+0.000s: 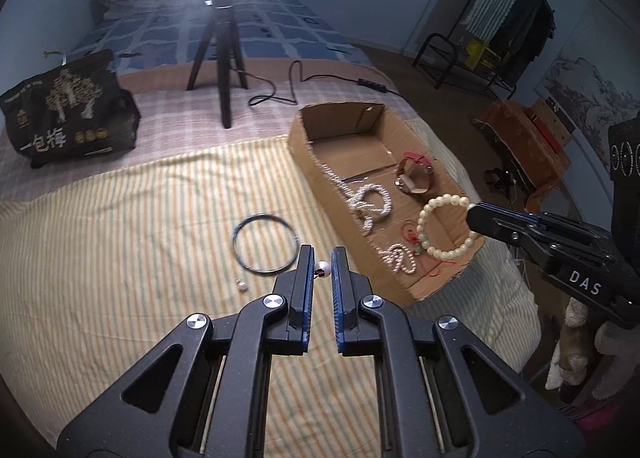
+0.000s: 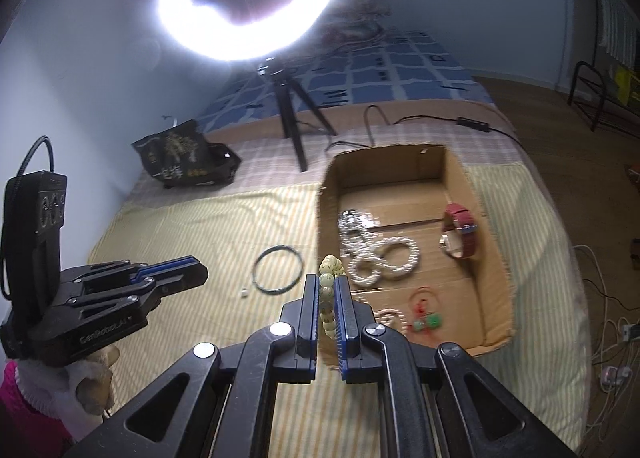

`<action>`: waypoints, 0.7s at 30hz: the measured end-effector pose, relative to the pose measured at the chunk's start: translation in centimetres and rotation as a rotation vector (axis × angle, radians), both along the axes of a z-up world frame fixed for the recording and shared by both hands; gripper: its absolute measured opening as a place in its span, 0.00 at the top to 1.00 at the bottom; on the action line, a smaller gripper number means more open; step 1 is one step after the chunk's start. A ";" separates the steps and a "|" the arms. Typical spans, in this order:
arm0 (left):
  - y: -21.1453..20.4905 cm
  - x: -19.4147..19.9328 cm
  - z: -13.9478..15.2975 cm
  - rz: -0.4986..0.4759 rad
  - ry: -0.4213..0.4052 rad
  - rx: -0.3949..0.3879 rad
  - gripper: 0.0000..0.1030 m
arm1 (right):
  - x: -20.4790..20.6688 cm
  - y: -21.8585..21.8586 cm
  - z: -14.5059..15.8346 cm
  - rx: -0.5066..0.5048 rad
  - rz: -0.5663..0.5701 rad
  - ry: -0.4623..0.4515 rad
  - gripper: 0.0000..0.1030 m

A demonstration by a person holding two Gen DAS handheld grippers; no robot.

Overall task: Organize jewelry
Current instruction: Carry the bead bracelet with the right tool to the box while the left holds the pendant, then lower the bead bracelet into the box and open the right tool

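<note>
The cream bead bracelet (image 1: 444, 226) is clamped in the right gripper (image 2: 329, 300) fingers, hanging over the near end of the cardboard box (image 1: 304, 162); a pearl earring (image 1: 322, 268) is pinched in the left gripper (image 1: 321, 264), left of it.

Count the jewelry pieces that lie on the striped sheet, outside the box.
2: a black hoop on the striped sheet, and a small pearl just beside it. Another pearl piece sits between the left fingers, apparently held; they may hide more.
</note>
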State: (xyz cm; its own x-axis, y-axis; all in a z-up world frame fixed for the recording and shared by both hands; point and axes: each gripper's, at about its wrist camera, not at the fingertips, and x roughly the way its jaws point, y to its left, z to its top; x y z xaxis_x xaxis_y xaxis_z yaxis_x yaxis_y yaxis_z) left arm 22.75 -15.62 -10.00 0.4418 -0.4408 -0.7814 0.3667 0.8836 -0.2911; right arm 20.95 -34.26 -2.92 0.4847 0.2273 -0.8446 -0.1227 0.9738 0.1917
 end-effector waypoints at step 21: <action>-8.3 0.0 -1.5 -0.107 -0.013 0.030 0.94 | 2.6 -6.4 -0.9 -0.010 -0.119 0.016 0.95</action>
State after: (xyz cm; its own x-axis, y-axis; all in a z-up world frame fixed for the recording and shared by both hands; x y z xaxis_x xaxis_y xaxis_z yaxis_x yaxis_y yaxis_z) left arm 22.77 -23.91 -11.51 0.4034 -0.4622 -0.7897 0.4632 0.8474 -0.2595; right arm 23.52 -40.68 -3.87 0.4942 0.1607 -0.8544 -0.0028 0.9831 0.1832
